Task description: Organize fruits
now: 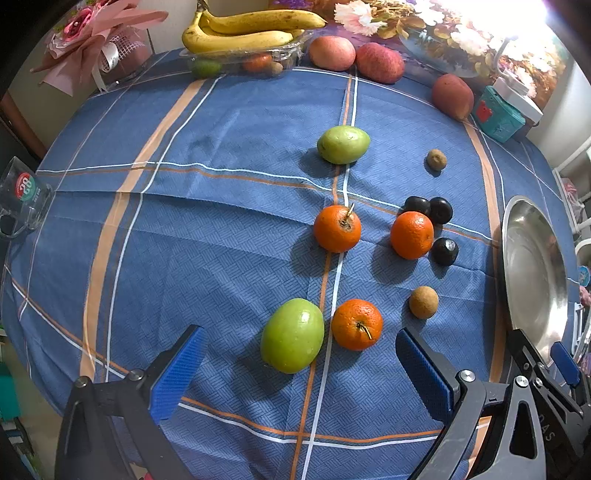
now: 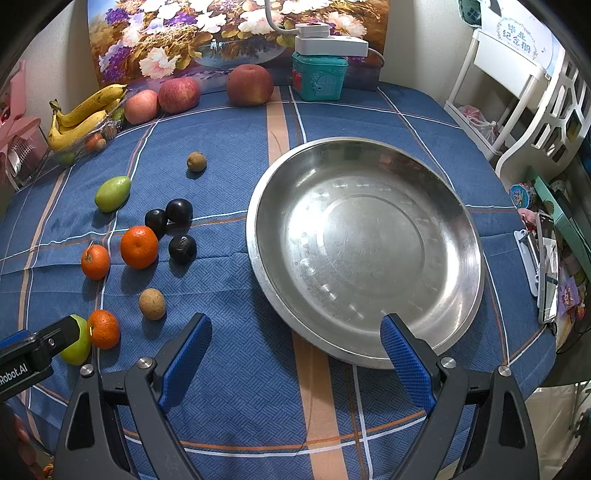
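Note:
My left gripper is open and empty, just short of a green fruit and a tangerine. Two more tangerines, a second green fruit, three dark plums and two brown longans lie on the blue cloth. My right gripper is open and empty at the near rim of the empty steel bowl. The same fruits lie left of the bowl in the right wrist view, with a tangerine among them.
Bananas in a clear tray and three red apples stand at the table's far edge. A teal toy box, a flower picture, a glass mug at the left edge and a white rack on the right surround the table.

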Demonstrator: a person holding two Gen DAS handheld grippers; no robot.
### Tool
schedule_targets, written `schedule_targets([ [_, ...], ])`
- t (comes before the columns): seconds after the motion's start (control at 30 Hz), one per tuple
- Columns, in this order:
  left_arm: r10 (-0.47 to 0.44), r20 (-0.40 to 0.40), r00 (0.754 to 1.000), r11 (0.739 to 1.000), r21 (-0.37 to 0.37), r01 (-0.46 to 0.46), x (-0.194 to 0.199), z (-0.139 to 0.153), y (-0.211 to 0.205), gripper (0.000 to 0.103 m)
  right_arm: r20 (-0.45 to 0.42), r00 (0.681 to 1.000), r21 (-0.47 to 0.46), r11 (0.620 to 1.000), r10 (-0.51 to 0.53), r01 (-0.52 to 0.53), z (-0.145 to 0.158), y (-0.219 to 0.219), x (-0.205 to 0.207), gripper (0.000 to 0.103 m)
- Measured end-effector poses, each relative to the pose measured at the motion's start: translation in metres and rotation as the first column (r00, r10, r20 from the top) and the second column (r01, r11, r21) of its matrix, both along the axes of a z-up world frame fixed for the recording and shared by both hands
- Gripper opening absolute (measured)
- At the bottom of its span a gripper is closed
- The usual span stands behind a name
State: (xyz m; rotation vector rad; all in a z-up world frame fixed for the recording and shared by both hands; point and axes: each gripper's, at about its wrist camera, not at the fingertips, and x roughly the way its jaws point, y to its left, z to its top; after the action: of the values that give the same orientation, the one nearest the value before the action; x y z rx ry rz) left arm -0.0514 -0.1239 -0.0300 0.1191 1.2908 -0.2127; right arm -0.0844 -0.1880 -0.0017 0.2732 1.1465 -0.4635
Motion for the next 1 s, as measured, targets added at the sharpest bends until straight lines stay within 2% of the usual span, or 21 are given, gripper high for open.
schedule_targets([
  [0.07,0.0,-0.002,1.0,1.0,-0.001,0.0,0.005,-0.005,0.006,0.103,-0.001,1.0,0.0,1.0,0.0,0.0,0.0,0.0,0.0,0.093],
  [0.1,0.0,-0.004,1.0,1.0,-0.004,0.0,0.016,-0.009,0.029,0.103,0.0,1.0,0.0,1.0,0.0,0.0,0.0,0.0,0.0,0.093],
  [0.2,0.001,-0.008,1.0,1.0,-0.005,-0.001,0.02,-0.002,0.041,0.103,0.0,1.0,0.001,1.0,0.0,0.0,0.0,0.0,0.0,0.093],
  [0.23,0.0,-0.009,1.0,1.0,-0.008,0.0,0.027,0.0,0.066,0.103,0.0,1.0,0.001,1.0,0.0,0.0,0.0,0.0,0.0,0.093],
  [0.3,0.001,-0.013,1.0,1.0,-0.011,-0.001,0.034,-0.004,0.077,0.103,0.001,1.0,0.0,1.0,0.0,0.0,0.0,-0.001,0.0,0.093],
  [0.37,0.002,-0.016,1.0,1.0,-0.015,-0.003,0.053,-0.015,0.113,0.103,0.001,1.0,0.0,1.0,-0.001,0.001,0.0,0.0,0.0,0.093],
  [0.43,0.001,-0.02,1.0,1.0,-0.02,-0.002,0.067,-0.002,0.14,0.103,0.001,1.0,0.0,1.0,-0.002,0.002,0.0,0.0,0.0,0.093],
  [0.5,0.0,-0.023,1.0,1.0,-0.023,0.0,0.072,-0.002,0.152,0.103,0.0,1.0,0.001,1.0,-0.001,0.001,0.0,0.0,0.0,0.093],
  [0.7,0.001,-0.015,1.0,0.998,-0.058,-0.002,0.079,0.003,0.163,0.103,0.02,1.0,0.005,1.0,0.017,-0.018,0.003,0.002,0.001,0.093],
  [0.83,0.049,0.03,0.998,0.993,-0.108,-0.045,0.085,0.011,0.174,0.103,0.093,0.994,0.081,0.994,0.059,-0.067,0.007,0.012,0.008,0.093],
  [0.93,0.088,0.07,0.994,0.991,-0.107,-0.08,0.089,0.015,0.18,0.103,0.101,0.991,0.141,0.985,0.083,-0.097,0.003,0.022,0.019,0.093],
  [1.0,0.088,0.051,0.995,0.99,-0.114,-0.082,0.092,0.014,0.181,0.103,0.094,0.991,0.151,0.982,0.099,-0.112,0.001,0.03,0.027,0.093],
])
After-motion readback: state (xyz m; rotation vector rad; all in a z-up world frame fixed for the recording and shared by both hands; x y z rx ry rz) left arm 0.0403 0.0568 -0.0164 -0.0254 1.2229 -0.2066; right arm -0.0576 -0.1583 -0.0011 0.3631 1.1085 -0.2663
